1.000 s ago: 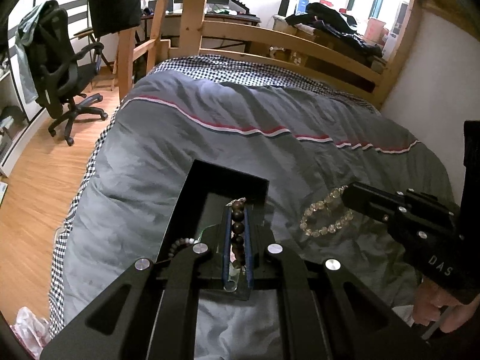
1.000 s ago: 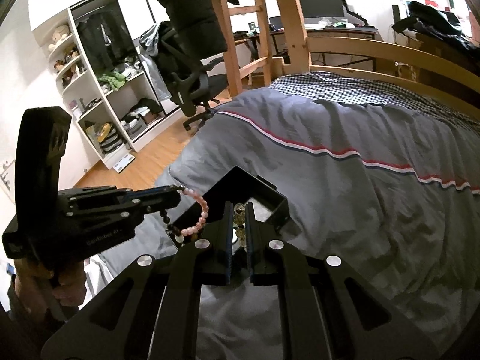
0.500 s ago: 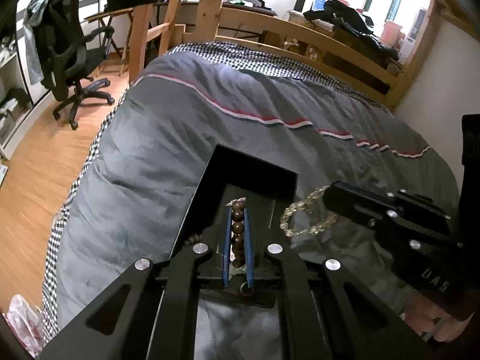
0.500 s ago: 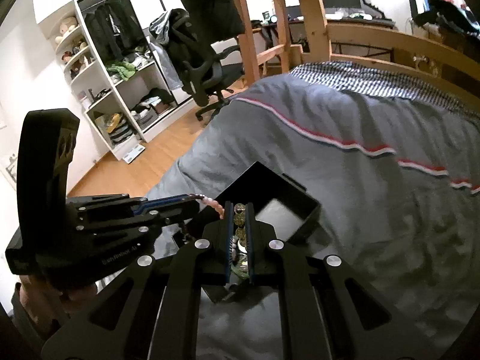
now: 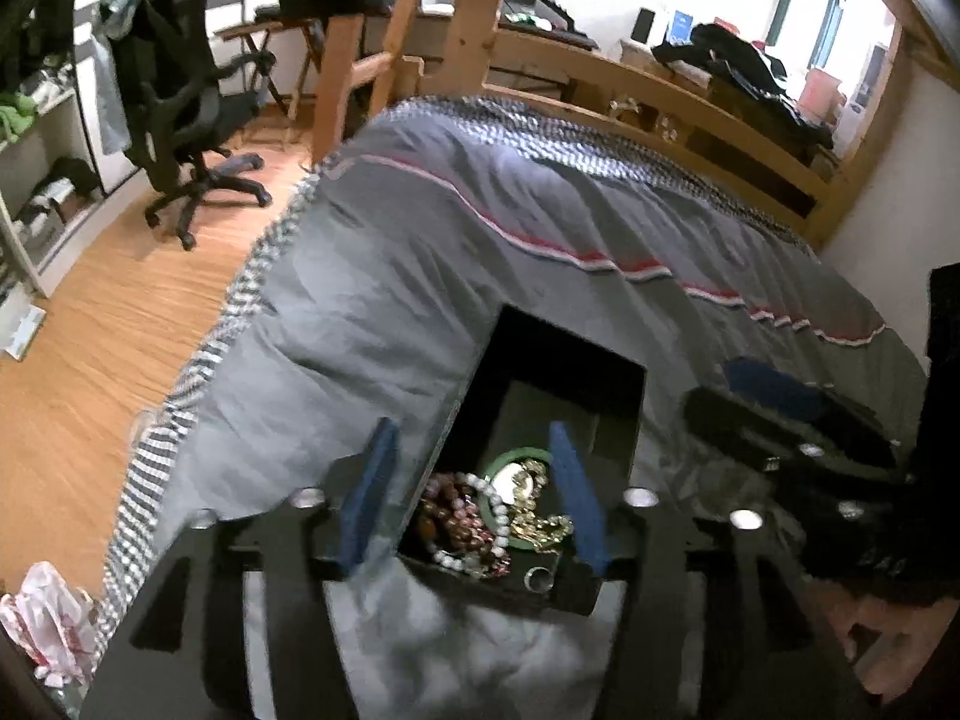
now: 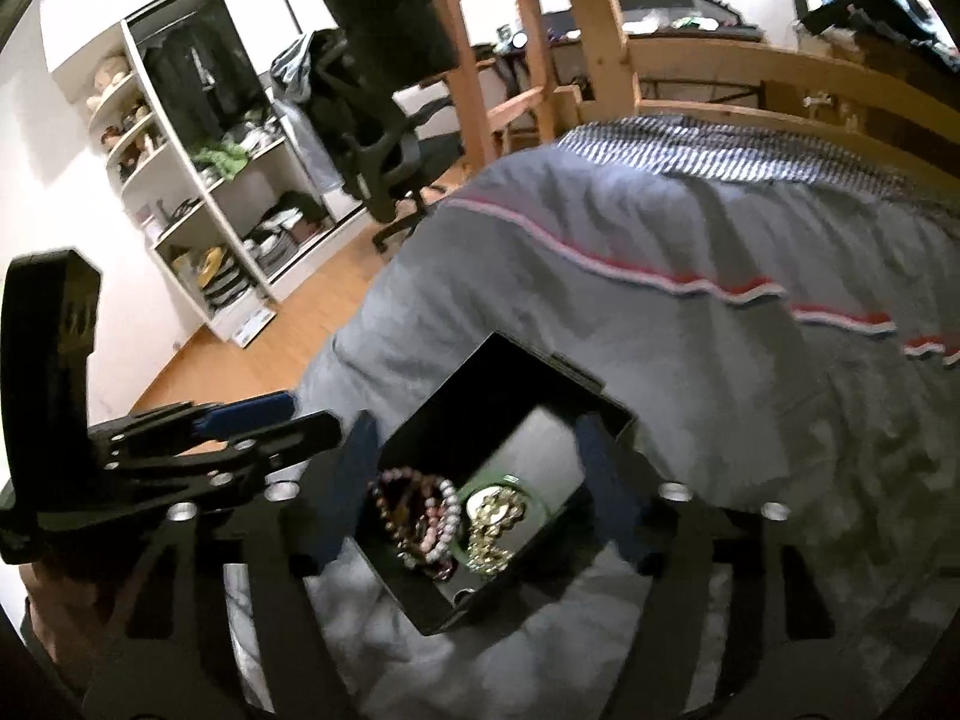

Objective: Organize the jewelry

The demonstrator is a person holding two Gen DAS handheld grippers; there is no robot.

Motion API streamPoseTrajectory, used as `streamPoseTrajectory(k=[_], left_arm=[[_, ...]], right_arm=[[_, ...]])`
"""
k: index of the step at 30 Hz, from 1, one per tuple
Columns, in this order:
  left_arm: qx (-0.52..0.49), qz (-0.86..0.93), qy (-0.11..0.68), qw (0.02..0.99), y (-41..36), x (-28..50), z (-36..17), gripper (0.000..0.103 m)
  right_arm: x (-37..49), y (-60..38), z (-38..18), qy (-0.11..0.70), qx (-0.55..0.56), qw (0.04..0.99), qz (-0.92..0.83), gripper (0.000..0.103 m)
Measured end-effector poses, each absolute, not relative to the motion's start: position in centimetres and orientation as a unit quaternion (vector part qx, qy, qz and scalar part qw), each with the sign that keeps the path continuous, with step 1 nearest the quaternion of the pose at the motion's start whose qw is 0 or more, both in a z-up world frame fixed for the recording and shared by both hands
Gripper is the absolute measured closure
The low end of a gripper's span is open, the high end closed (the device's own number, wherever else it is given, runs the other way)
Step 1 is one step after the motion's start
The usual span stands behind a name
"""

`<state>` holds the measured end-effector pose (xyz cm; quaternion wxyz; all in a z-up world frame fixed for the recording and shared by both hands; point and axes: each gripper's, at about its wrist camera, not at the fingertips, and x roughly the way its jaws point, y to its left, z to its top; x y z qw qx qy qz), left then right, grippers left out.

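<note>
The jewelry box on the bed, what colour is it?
Black jewelry box, clearest in the right wrist view.

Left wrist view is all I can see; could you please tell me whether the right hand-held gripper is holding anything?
Observer: No. Its own camera shows the right hand-held gripper open, with its fingers on either side of the black box and nothing between them.
Operator: Thank you. Seen from outside, does anything hang from the left one?
Observer: No. The right wrist view shows the left hand-held gripper side-on, with its jaws parted and bare.
</note>
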<state>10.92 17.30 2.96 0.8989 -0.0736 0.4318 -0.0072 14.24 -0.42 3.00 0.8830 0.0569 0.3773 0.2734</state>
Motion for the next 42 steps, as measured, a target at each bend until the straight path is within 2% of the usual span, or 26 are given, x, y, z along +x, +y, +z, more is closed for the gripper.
streamPoseTrajectory(k=[1, 3, 6, 11, 19, 42], left_arm=[[-0.07, -0.002, 0.427, 0.902, 17.4, 10.6, 3.7, 0.036], [-0.065, 0.007, 0.417, 0.907, 17.6, 10.1, 4.9, 0.016], [-0.043, 0.017, 0.399, 0.916, 17.5, 9.0, 7.1, 0.008], [-0.003, 0.02, 0.391, 0.92, 17.2, 6.8, 9.4, 0.007], [0.04, 0.018, 0.371, 0.927, 15.8, 2.4, 10.0, 0.007], [0.066, 0.016, 0.402, 0.913, 15.7, -0.1, 4.0, 0.007]], right_arm=[[13.9, -0.7, 3.9, 0.367, 0.055, 0.89, 0.266, 0.013], [13.2, -1.0, 5.4, 0.359, 0.042, 0.897, 0.256, 0.01], [12.2, -1.1, 6.9, 0.35, 0.022, 0.903, 0.249, 0.004], [9.5, -1.0, 8.8, 0.354, -0.017, 0.904, 0.239, 0.004], [5.3, -1.5, 8.7, 0.368, -0.047, 0.898, 0.235, 0.004], [1.9, -1.8, 4.6, 0.389, -0.062, 0.89, 0.229, 0.004]])
